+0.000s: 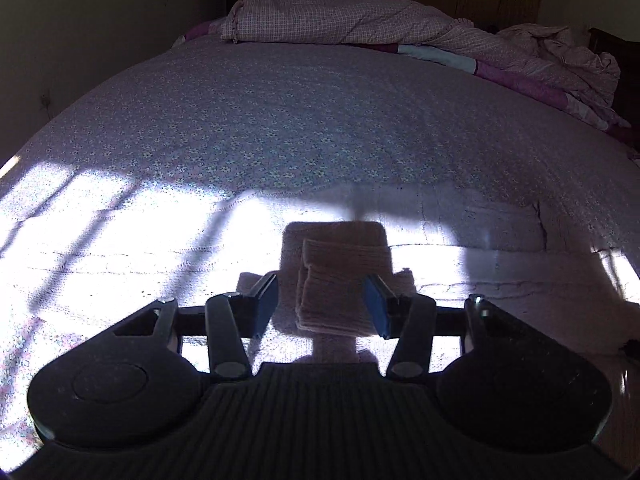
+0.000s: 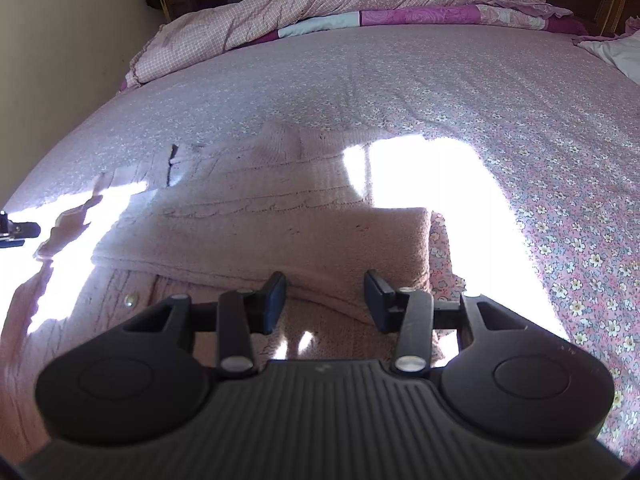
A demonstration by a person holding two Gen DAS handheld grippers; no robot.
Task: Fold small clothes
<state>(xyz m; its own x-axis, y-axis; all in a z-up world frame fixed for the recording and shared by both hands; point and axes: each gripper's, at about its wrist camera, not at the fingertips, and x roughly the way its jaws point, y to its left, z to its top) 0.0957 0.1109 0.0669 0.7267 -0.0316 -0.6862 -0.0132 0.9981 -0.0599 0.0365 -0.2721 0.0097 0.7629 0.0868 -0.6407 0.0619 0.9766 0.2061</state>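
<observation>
1. My left gripper (image 1: 326,306) stood apart around the folded sleeve cuff (image 1: 340,284), not pinching it
2. My right gripper (image 2: 325,300) gaped over the pink sweater (image 2: 280,236) on the bed (image 2: 440,92); folding was partly done

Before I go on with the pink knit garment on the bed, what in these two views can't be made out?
- Left wrist view: the knit garment around the left gripper is washed out by sun glare; its outline is lost.
- Right wrist view: the garment's near part is hidden behind the right gripper.
- Right wrist view: a dark object is cut off by the left edge.
</observation>
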